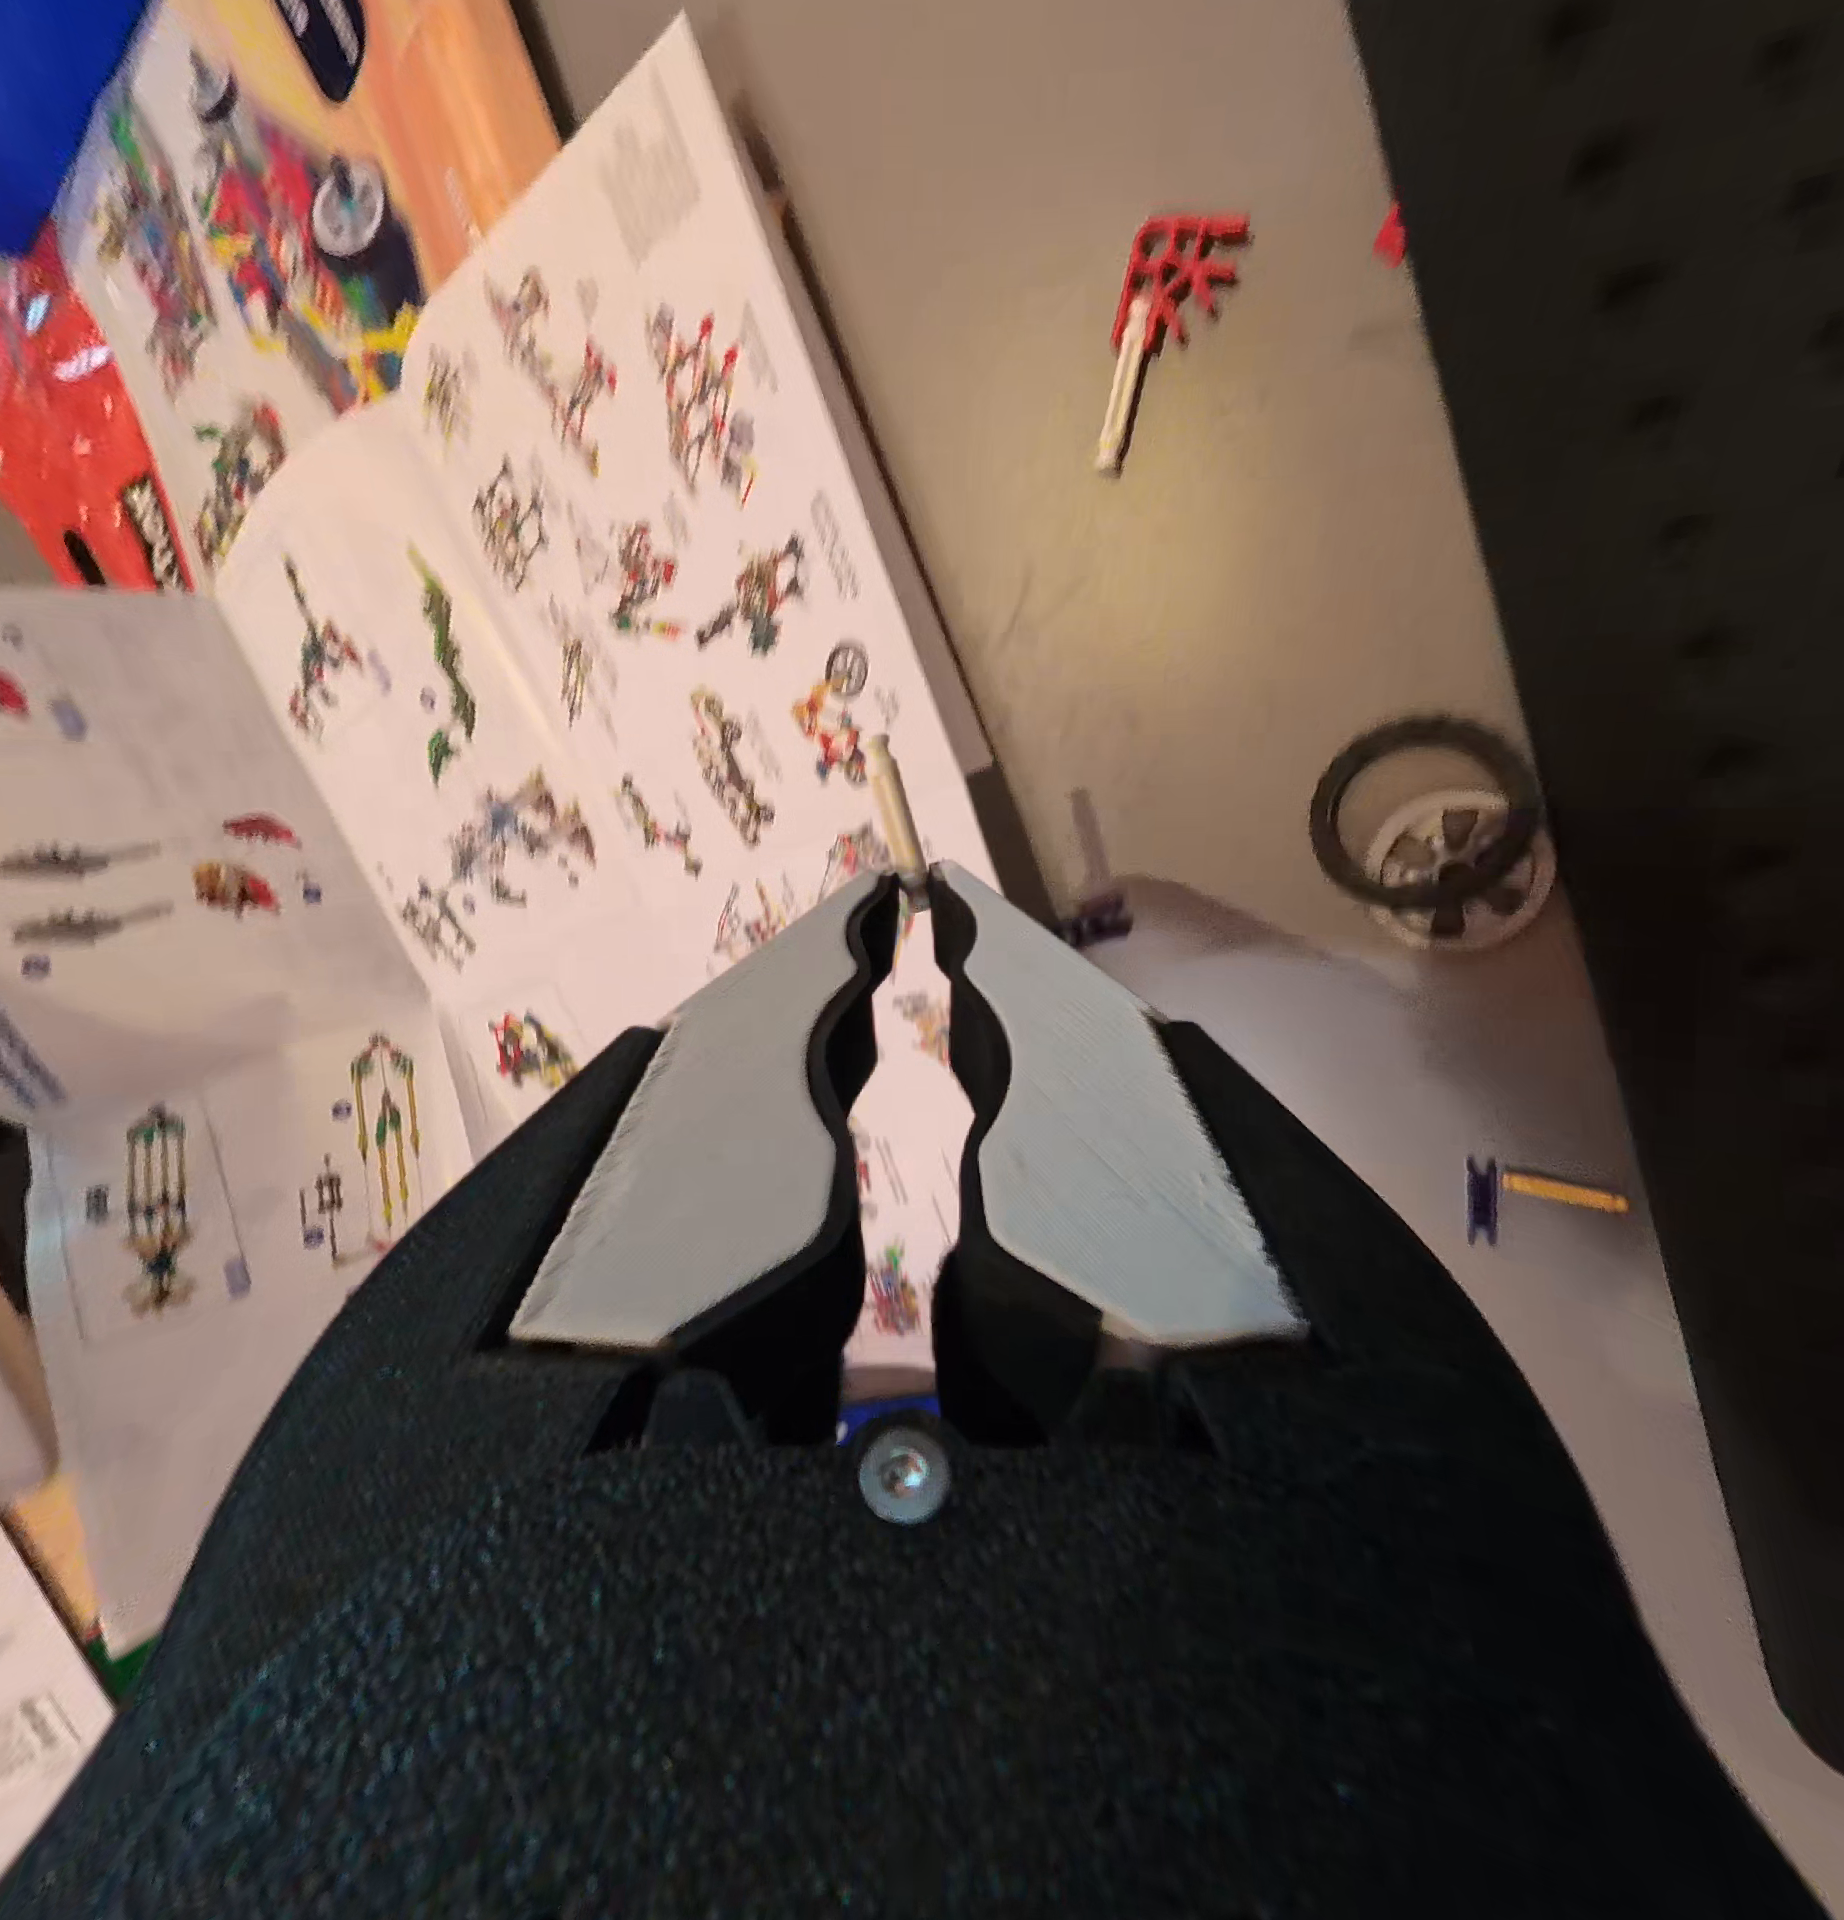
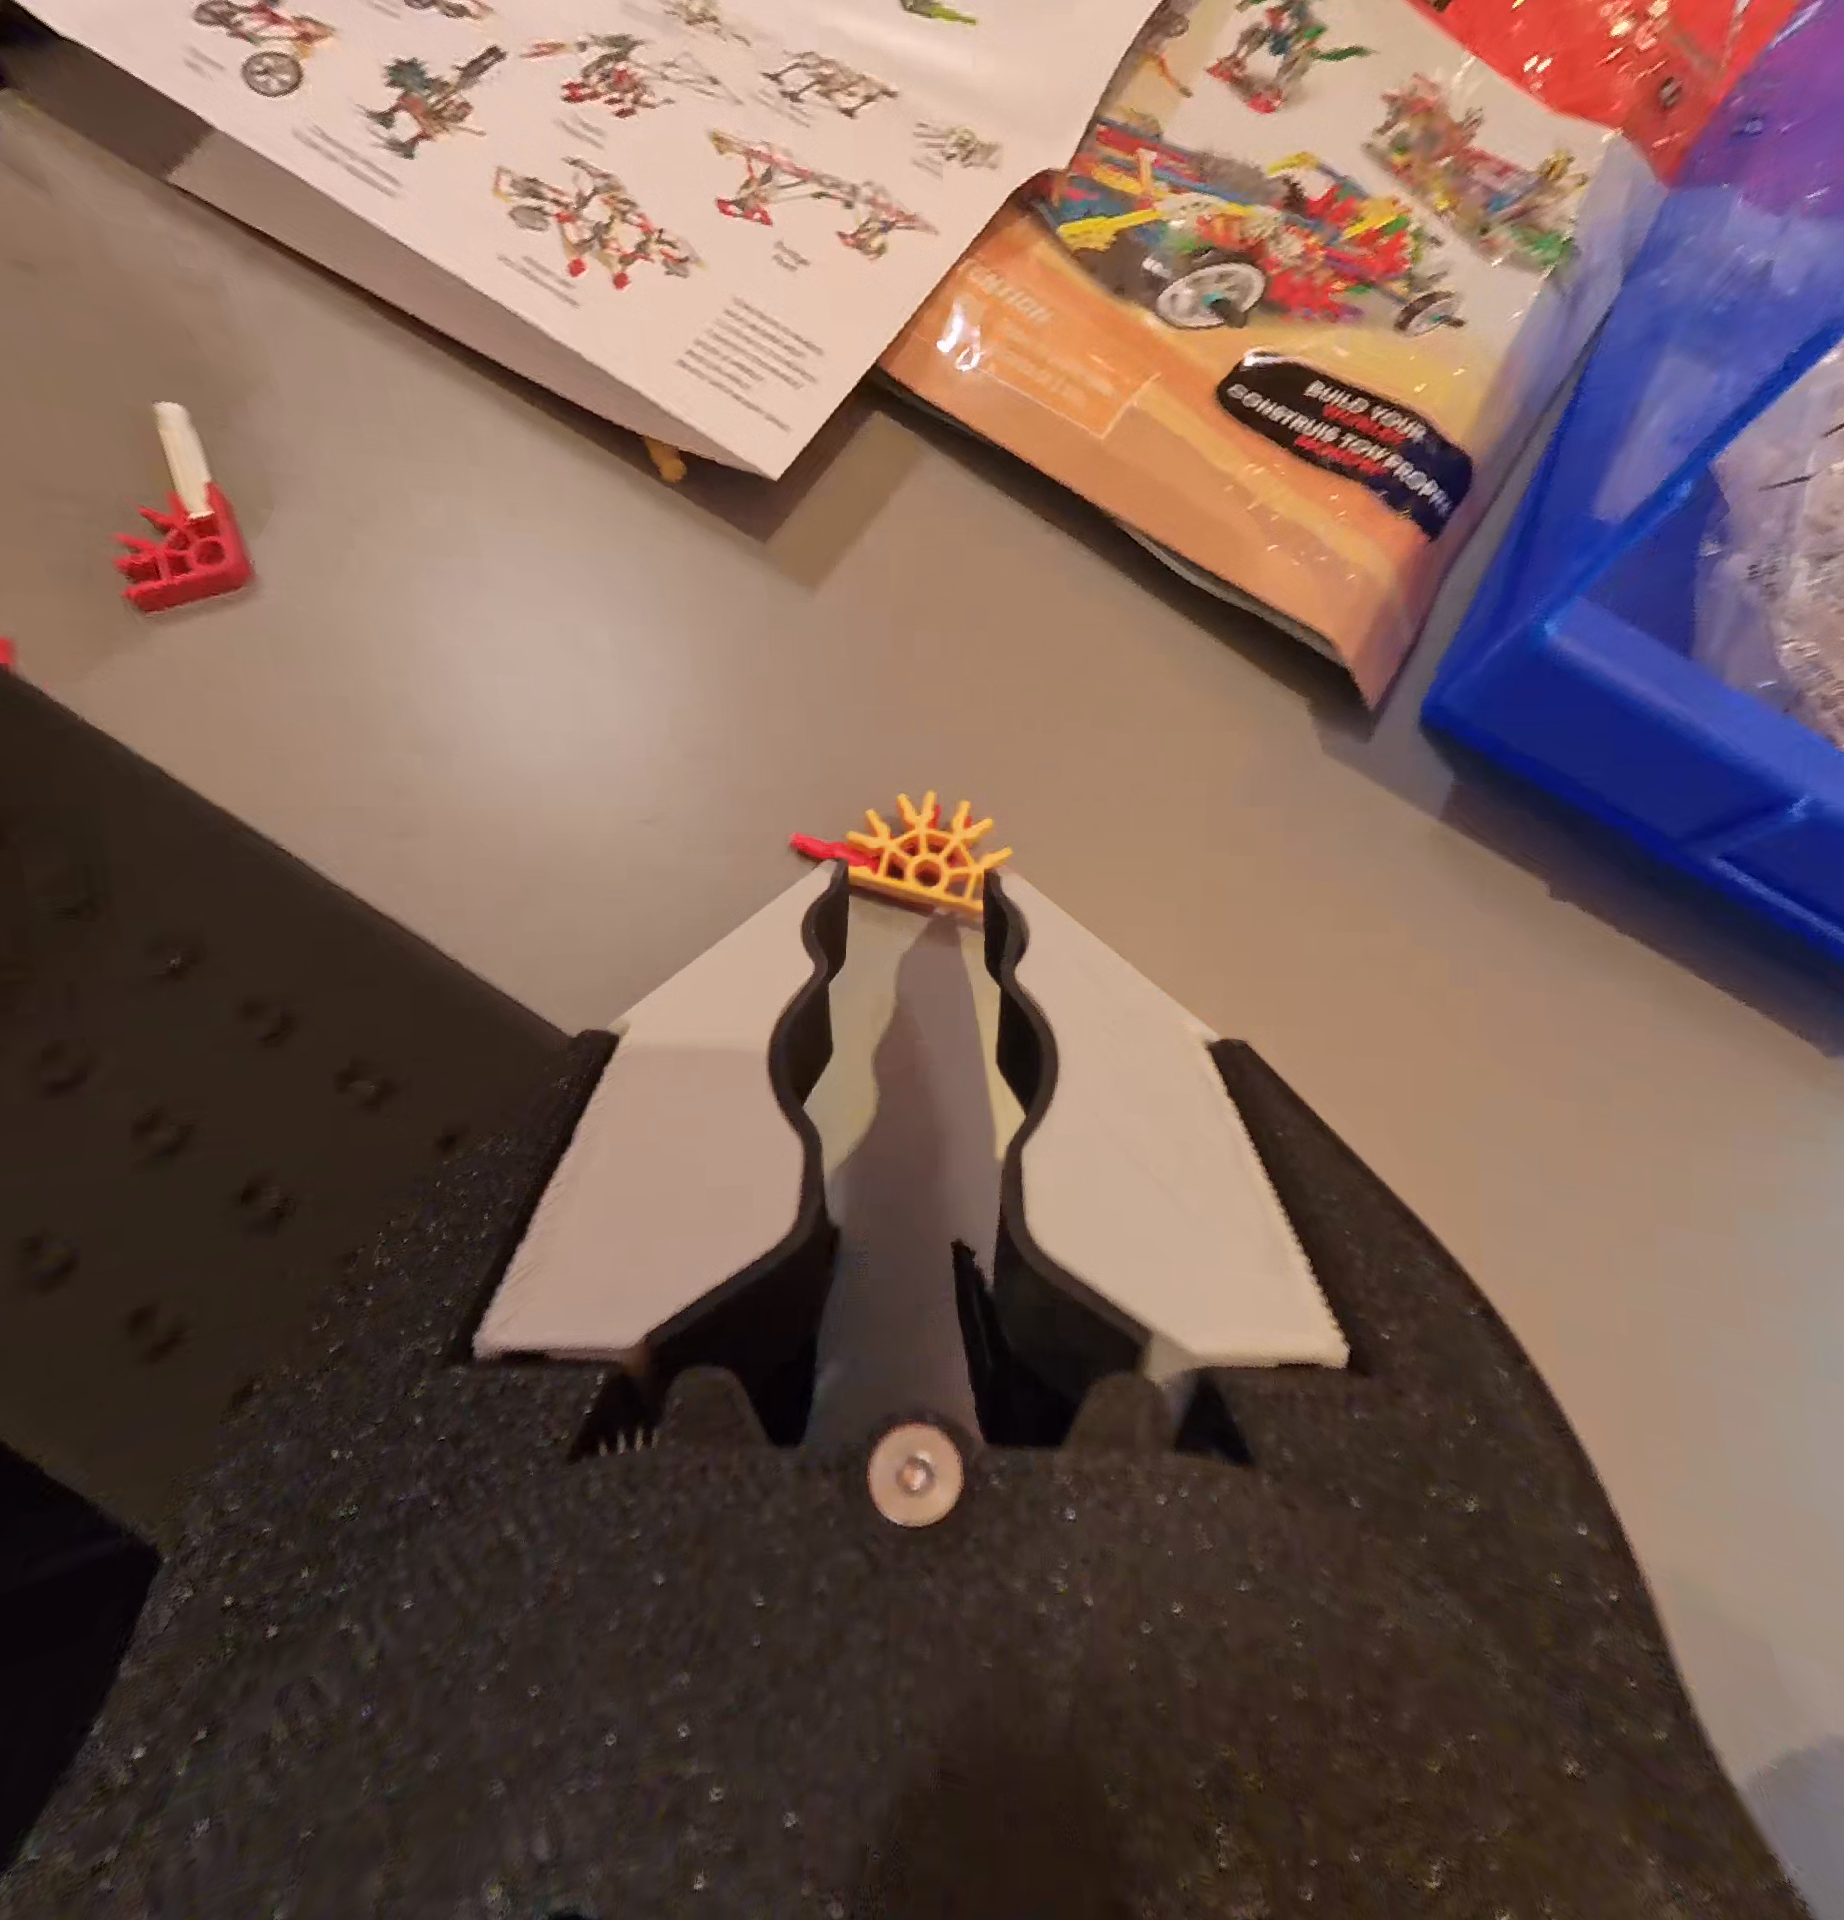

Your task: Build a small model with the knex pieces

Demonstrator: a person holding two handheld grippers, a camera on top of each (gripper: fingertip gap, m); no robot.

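Pinching a short white plastic rod at its lower end, the left hand-held gripper has its fingertips nearly pressed together, the rod poking out past them above an open white instruction booklet printed with coloured model pictures. Beyond the booklet's edge on the grey tabletop lie a red fan-shaped plastic connector with a white rod stuck in it, a black rubber tyre ring around a white spoked wheel and a small purple connector joined to a yellow rod. The right hand-held gripper pinches a yellow half-circle plastic connector with radiating prongs between its tips, a short red rod sticking out of the connector's left side; the piece is held over the bare tabletop. Farther off in the right wrist view are the same red connector with its white rod, the booklet, an orange glossy toy pamphlet and a blue plastic bin.
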